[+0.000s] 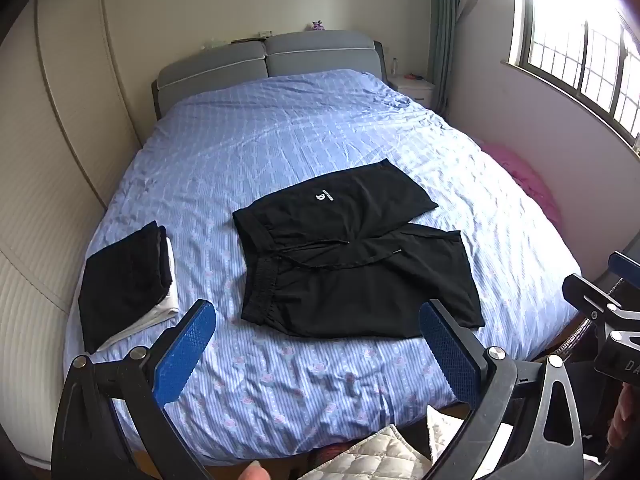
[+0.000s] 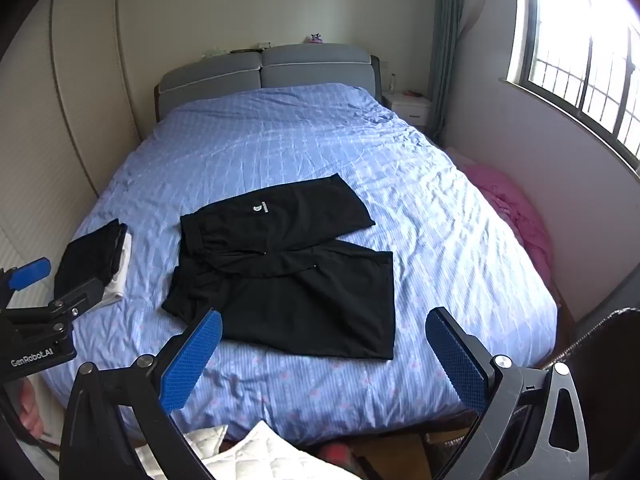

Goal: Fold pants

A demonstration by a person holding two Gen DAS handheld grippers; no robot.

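While both the left gripper (image 1: 318,344) and right gripper (image 2: 324,354) hung with jaws wide apart and empty, the black pants (image 1: 352,256) lay spread flat on the blue-sheeted bed (image 1: 280,144), beside a folded stack (image 1: 128,280).

The small white logo (image 1: 323,197) on the spread black pants (image 1: 352,256) is looking too tiny to read. The folded black pile (image 1: 124,280) is covering most of the folded white cloth (image 1: 170,304) underneath.
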